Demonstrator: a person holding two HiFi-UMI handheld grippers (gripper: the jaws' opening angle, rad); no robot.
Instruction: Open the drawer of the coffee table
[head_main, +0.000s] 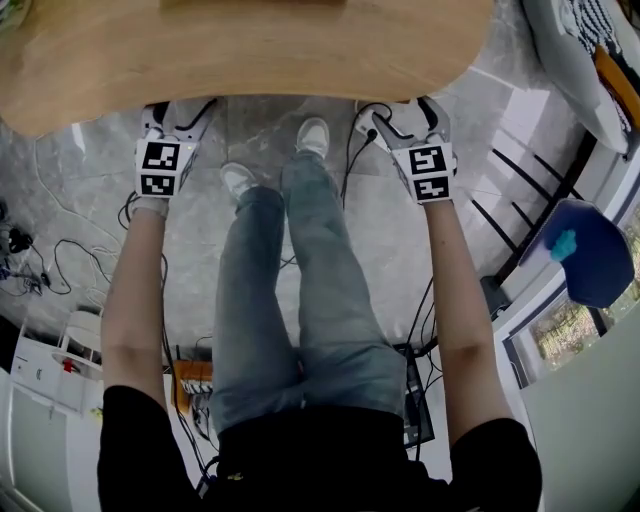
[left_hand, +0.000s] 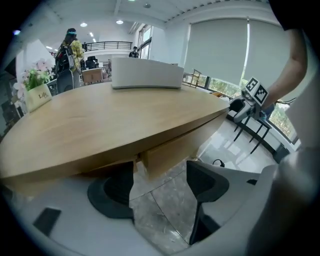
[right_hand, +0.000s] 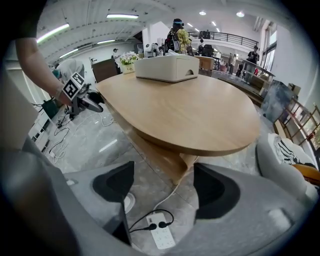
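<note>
Wooden coffee table (left_hand: 110, 120) just ahead | left hand-held gripper (left_hand: 160, 186) wide, empty | right hand-held gripper (right_hand: 162, 189) wide, empty

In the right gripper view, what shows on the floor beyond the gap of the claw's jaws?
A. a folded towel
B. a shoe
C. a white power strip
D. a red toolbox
C: a white power strip lies below, seen through the gap of the right claw, whose jaws stand apart with nothing held.
</note>
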